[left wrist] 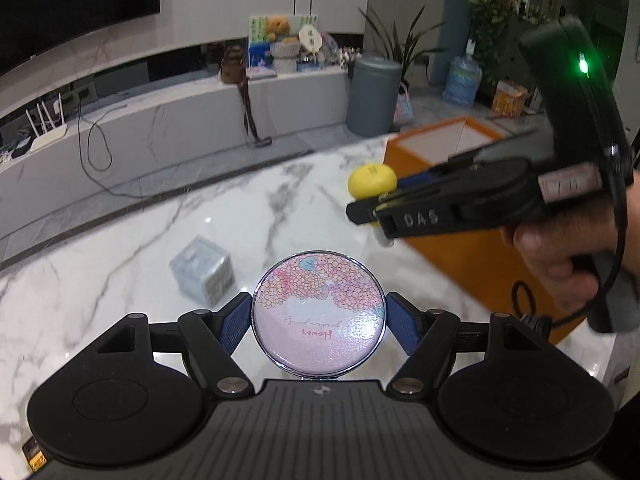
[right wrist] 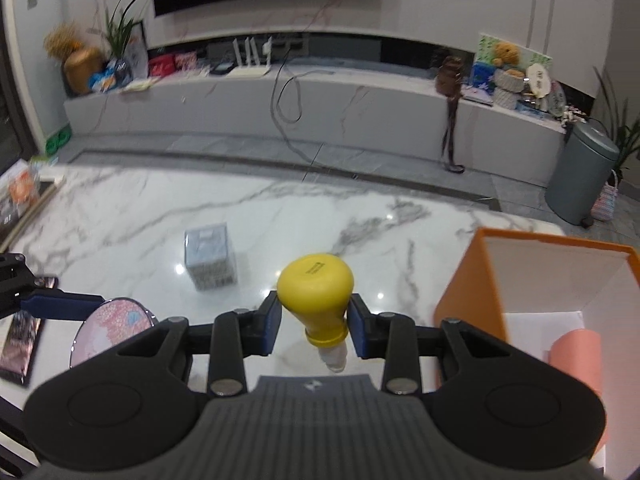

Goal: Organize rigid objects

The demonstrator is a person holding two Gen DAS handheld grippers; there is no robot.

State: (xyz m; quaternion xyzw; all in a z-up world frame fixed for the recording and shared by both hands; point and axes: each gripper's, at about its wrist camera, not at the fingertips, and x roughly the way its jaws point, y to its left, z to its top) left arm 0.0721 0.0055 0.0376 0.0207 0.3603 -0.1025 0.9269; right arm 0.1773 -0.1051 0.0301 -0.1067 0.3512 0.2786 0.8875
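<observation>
My left gripper [left wrist: 319, 322] is shut on a round pink floral compact mirror [left wrist: 319, 314], its blue pads against the rim on both sides, above the marble table [left wrist: 160, 240]. My right gripper [right wrist: 315, 322] is shut on a yellow bulb-shaped bottle [right wrist: 316, 294], held bottom toward the camera, its clear cap pointing back. In the left wrist view the right gripper [left wrist: 366, 214] comes in from the right, held by a hand [left wrist: 560, 248], with the yellow bottle [left wrist: 372, 180] at its tip. The mirror [right wrist: 114, 322] and a left gripper's finger [right wrist: 60, 305] show at the right wrist view's left.
An open orange box [right wrist: 472, 292] with a white inside stands on the table at the right, with a pink item [right wrist: 576, 360] in it; the box [left wrist: 460, 148] lies behind the right gripper. A small pale blue carton [right wrist: 210, 256] stands mid-table. A dark packet [right wrist: 20, 344] lies at the left edge.
</observation>
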